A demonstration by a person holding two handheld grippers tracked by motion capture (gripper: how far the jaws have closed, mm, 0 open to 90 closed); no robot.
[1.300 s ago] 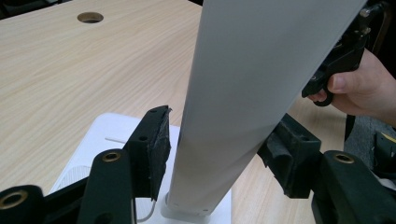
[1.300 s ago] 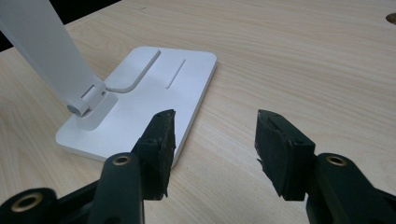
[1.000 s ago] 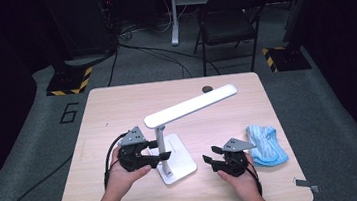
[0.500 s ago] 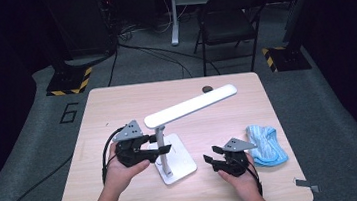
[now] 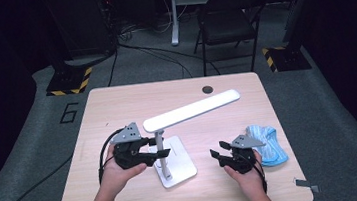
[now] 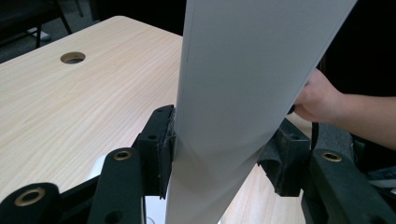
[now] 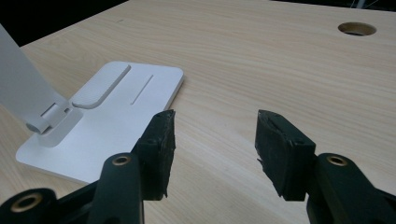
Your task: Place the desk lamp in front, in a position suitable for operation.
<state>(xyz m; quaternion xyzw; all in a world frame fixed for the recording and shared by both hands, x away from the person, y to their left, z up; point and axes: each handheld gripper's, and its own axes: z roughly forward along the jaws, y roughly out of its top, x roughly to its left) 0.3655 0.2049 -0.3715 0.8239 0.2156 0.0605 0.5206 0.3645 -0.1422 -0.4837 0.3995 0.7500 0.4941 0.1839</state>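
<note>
A white plastic desk lamp with a flat rectangular base (image 5: pixel 175 158) stands near the middle of the front edge of the light wooden table (image 5: pixel 116 104), its long slim light bar (image 5: pixel 192 110) reaching toward the back right corner. The left gripper (image 5: pixel 155 148) has its jaws around the lamp's upright stem (image 6: pixel 233 93); in the left gripper view one pad touches the stem and the other sits just beside it, so whether they are truly clamped I cannot tell. The right gripper (image 7: pixel 212 140) rests near the front edge, right of the base, jaws apart with nothing between them.

The lamp looks rigid, smooth and light, probably top-heavy with the bar overhanging, so the stem low down or the base seems the safer hold; the hinge may give under a push.

A crumpled blue cloth (image 5: pixel 267 144) lies by the right edge, just beside the right gripper. A round cable hole (image 5: pixel 207 89) sits near the back edge, well apart from the lamp
</note>
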